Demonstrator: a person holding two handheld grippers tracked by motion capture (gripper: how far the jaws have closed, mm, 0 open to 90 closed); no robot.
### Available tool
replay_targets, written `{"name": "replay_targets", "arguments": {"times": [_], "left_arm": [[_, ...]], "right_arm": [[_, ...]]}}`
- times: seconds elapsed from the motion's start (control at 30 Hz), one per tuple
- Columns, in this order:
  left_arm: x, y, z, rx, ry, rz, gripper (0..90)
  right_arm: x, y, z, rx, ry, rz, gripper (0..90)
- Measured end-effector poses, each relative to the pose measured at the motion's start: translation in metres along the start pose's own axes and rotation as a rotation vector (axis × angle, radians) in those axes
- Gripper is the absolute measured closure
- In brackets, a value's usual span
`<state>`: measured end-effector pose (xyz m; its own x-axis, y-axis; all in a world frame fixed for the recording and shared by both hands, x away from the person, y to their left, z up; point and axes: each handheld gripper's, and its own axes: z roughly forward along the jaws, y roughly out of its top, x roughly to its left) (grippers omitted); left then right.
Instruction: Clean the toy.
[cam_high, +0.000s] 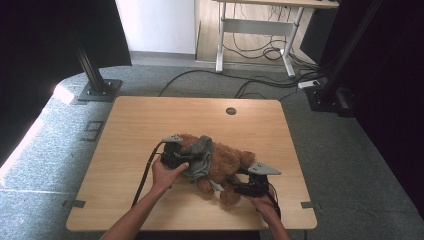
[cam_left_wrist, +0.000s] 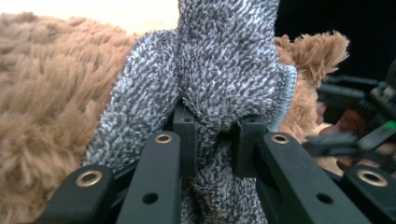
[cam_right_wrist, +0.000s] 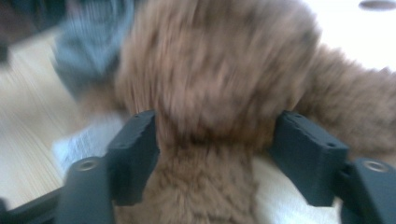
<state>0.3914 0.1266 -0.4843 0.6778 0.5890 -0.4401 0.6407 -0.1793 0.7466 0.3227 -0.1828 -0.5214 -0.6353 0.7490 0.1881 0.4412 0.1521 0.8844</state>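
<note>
A brown plush teddy bear (cam_high: 227, 159) lies near the front middle of the wooden table (cam_high: 150, 120). A grey knitted garment (cam_high: 200, 155) is partly pulled over it. My left gripper (cam_high: 177, 152) is at the bear's left side. In the left gripper view that gripper (cam_left_wrist: 215, 135) is shut on a bunched fold of the grey garment (cam_left_wrist: 224, 70), with brown fur (cam_left_wrist: 42, 93) beside it. My right gripper (cam_high: 240, 187) is at the bear's near right end. In the blurred right gripper view its jaws (cam_right_wrist: 215, 144) clamp a furry limb of the bear (cam_right_wrist: 210, 70).
A round cable hole (cam_high: 230, 111) sits in the table's far middle. A white tag (cam_right_wrist: 88, 140) lies under the bear by the right jaws. Black stands (cam_high: 97, 85) and floor cables (cam_high: 260, 82) are beyond the table. Bare wood spreads to the left and the back.
</note>
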Motion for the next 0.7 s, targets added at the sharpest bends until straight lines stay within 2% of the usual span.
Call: {"name": "replay_targets", "arguments": {"times": [0.07,0.1,0.17,0.2,0.27,0.3,0.37,0.4,0.43,0.47,0.53,0.6,0.63,0.67,0.7], "left_arm": [[0.0,-0.003,-0.001,-0.004,-0.002,0.0,75.0],[0.0,-0.003,-0.001,-0.004,-0.002,0.0,75.0],[0.0,-0.006,-0.002,-0.007,-0.009,-0.001,75.0],[0.0,-0.009,-0.003,-0.01,-0.011,-0.005,75.0],[0.001,-0.01,-0.004,-0.012,-0.014,-0.008,75.0],[0.001,-0.011,-0.005,-0.013,-0.011,-0.012,74.9],[0.002,-0.014,-0.006,-0.015,-0.005,-0.016,75.0],[0.004,-0.015,-0.006,-0.014,-0.003,-0.018,74.9],[0.005,-0.016,-0.007,-0.012,-0.007,-0.027,74.9],[0.007,-0.018,-0.009,-0.012,-0.024,-0.046,74.8],[0.003,-0.02,-0.014,-0.022,-0.038,-0.048,74.5],[-0.002,-0.019,-0.016,-0.028,-0.043,-0.042,74.2],[-0.006,-0.018,-0.018,-0.034,-0.05,-0.033,74.1],[-0.017,-0.013,-0.017,-0.033,-0.06,0.0,73.9],[-0.017,-0.013,-0.017,-0.033,-0.06,0.0,73.8]], "right_arm": [[0.0,0.008,-0.001,-0.032,0.014,0.03,23.2],[0.0,0.008,-0.001,-0.032,0.014,0.03,23.2],[0.001,0.018,0.004,-0.041,0.029,0.062,20.2],[0.002,0.024,0.014,-0.019,0.03,0.076,18.0],[0.001,0.026,0.021,-0.003,0.027,0.086,16.6],[-0.002,0.026,0.034,0.033,0.048,0.122,13.6],[-0.003,0.025,0.039,0.043,0.062,0.138,15.0],[-0.003,0.024,0.042,0.042,0.066,0.135,22.2],[-0.001,0.024,0.043,0.04,0.069,0.104,27.3],[0.004,0.023,0.042,0.041,0.058,0.044,38.6],[0.007,0.023,0.041,0.041,0.048,0.014,45.4],[0.009,0.022,0.04,0.033,0.04,-0.003,47.6],[0.011,0.021,0.039,0.027,0.034,-0.018,49.2],[0.013,0.02,0.038,0.02,0.027,-0.037,50.1],[0.013,0.02,0.038,0.02,0.027,-0.037,50.1]]}}
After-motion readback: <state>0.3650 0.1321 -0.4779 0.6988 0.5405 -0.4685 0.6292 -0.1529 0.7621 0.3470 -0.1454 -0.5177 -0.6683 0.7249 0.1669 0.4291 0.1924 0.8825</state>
